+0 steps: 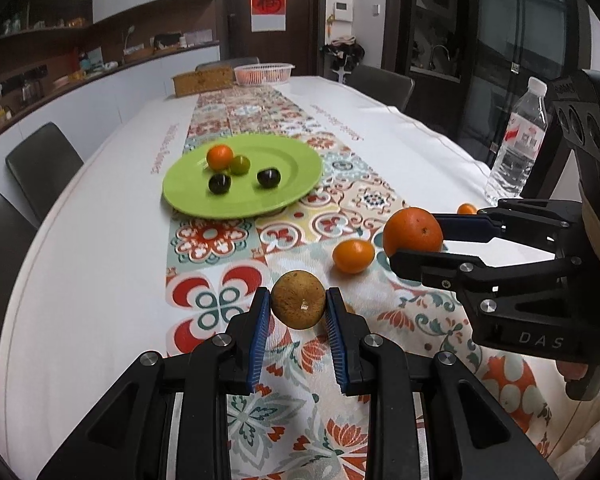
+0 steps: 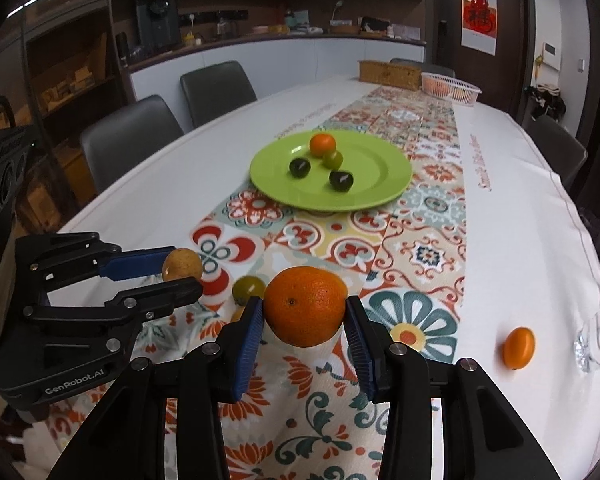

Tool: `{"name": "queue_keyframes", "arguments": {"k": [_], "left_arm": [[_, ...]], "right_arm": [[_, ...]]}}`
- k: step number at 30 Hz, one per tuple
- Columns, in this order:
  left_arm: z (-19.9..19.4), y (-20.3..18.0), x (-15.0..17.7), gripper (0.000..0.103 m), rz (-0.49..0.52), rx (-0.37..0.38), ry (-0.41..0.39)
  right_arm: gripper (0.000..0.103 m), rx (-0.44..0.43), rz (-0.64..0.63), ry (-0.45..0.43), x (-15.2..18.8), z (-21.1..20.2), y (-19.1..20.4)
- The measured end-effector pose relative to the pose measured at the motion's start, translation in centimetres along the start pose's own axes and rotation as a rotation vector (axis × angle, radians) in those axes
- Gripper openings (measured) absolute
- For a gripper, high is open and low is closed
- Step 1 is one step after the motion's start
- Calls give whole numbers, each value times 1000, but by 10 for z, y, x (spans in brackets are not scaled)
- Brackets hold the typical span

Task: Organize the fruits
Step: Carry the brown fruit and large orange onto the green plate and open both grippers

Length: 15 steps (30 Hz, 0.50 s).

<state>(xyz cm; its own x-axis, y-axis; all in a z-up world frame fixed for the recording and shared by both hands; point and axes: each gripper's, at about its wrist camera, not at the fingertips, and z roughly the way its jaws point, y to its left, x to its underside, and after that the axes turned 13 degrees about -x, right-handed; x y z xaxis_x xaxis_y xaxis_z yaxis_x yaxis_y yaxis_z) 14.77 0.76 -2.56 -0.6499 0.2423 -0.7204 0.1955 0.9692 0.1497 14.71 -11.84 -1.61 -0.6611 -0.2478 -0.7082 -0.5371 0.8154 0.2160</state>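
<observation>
On the far left, dark grey chairs (image 2: 216,88) line the edge of the long counter (image 1: 100,240), which is covered by a white cloth with a patterned tile runner down its middle. My left tool (image 1: 298,308) has its blue pads clamped on a small round brownish-tan fruit (image 1: 298,299), lifted clear of the runner; in the right wrist view the same tool (image 2: 182,270) comes in from the left with that fruit (image 2: 182,265) pinched at its tips.

Further away along the runner sits a round lime-green plate (image 1: 284,200). It carries a small orange tangerine (image 1: 219,156) at its far-left part, a yellow-green fruit (image 1: 240,165) touching it, and two dark, almost black round fruits (image 1: 219,183) nearer to me.

Right of my left tool, a loose orange mandarin (image 1: 353,255) lies on the runner. Just beyond it my right tool (image 1: 414,236) is closed around a large orange (image 1: 412,235), held above the cloth; the right wrist view shows the pads pressing both sides of it (image 2: 306,306). Another small orange fruit (image 2: 519,348) lies on the white cloth to the right, near a clear plastic water bottle (image 1: 518,140) standing at the counter's right edge.

At the far end stand a woven tan box (image 1: 202,82) and a pale pink plastic basket (image 1: 264,73).
</observation>
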Motion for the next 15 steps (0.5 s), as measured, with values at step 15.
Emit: {"name": "queue_keyframes", "arguments": {"k": [15], "left_arm": [[-14,2,-35,28,-60,-32,-94]], "right_arm": [[42,12,-6,-129,-37,-28,-9]]}}
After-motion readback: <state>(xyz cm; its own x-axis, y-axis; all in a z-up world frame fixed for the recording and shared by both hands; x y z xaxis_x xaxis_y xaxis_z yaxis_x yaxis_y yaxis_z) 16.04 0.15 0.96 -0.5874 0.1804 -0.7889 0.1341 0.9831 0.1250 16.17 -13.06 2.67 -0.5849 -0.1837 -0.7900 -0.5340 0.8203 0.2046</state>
